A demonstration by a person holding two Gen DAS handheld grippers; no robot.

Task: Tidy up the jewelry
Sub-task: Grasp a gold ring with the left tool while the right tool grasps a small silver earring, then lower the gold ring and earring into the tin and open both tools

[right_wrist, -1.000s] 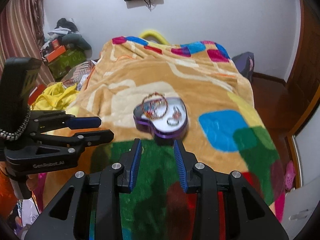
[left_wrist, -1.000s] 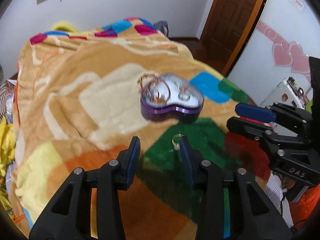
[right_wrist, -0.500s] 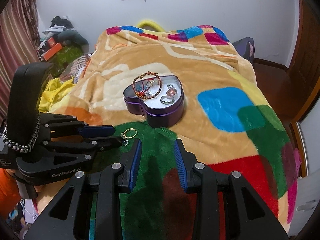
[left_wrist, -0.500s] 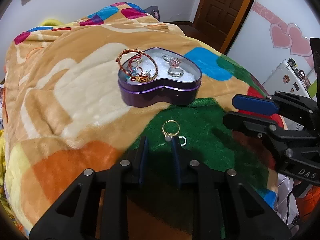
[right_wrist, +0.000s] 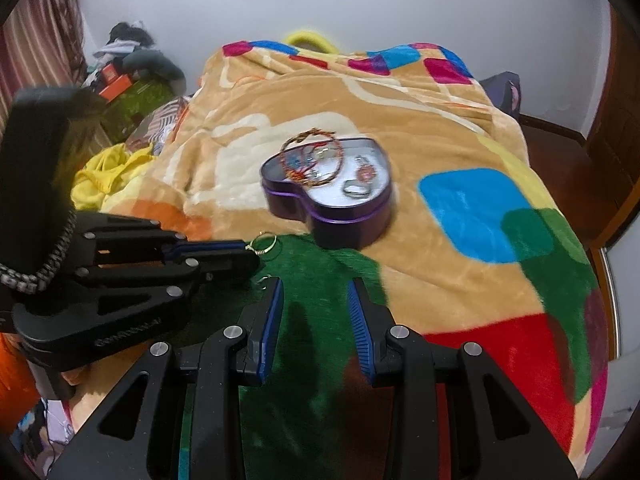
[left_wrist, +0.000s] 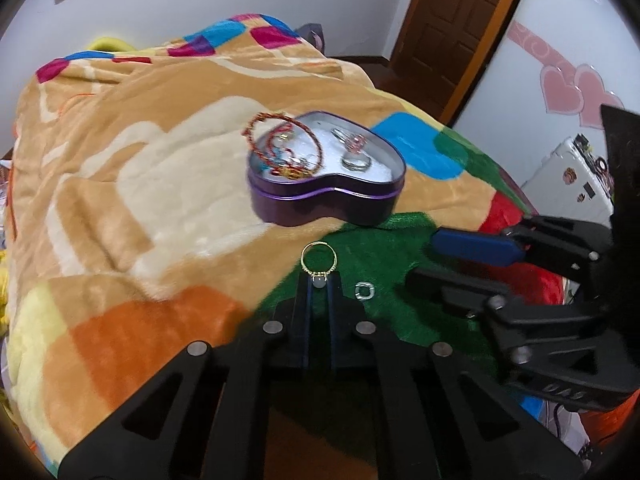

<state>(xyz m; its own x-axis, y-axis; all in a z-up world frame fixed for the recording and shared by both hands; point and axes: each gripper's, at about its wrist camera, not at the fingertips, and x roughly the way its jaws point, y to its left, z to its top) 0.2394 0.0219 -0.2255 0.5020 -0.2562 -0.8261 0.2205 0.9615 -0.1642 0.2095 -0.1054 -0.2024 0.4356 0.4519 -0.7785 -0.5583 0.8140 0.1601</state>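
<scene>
L gripper [left_wrist: 319,280]: fingers pressed nearly together, pinching gold ring [left_wrist: 319,261] by its pale stone end; band sticks out fwd past the tips. Same grip seen from R wrist cam, ring [right_wrist: 264,243] at tip of L gripper [right_wrist: 250,254], low over the green patch of blanket [left_wrist: 120,184].

Small silver ring [left_wrist: 364,291] lies on green patch just R of L fingertips, not touching them.

Heart-shaped purple tin [left_wrist: 326,196], lid off, sits on blanket straight ahead of L gripper, beyond the gold ring. Inside on white lining: red beaded bracelet [left_wrist: 280,144] on L side, partly over the rim; silver ring [left_wrist: 356,163] + a pink-stone piece [left_wrist: 356,142] on R side.

R gripper [right_wrist: 316,312]: fingers spread apart, nothing between them, over green patch. Tin [right_wrist: 328,200] ahead of it, slightly R of centre; L gripper crosses in from its L, close by.

Frames a bit motion-blurred.
</scene>
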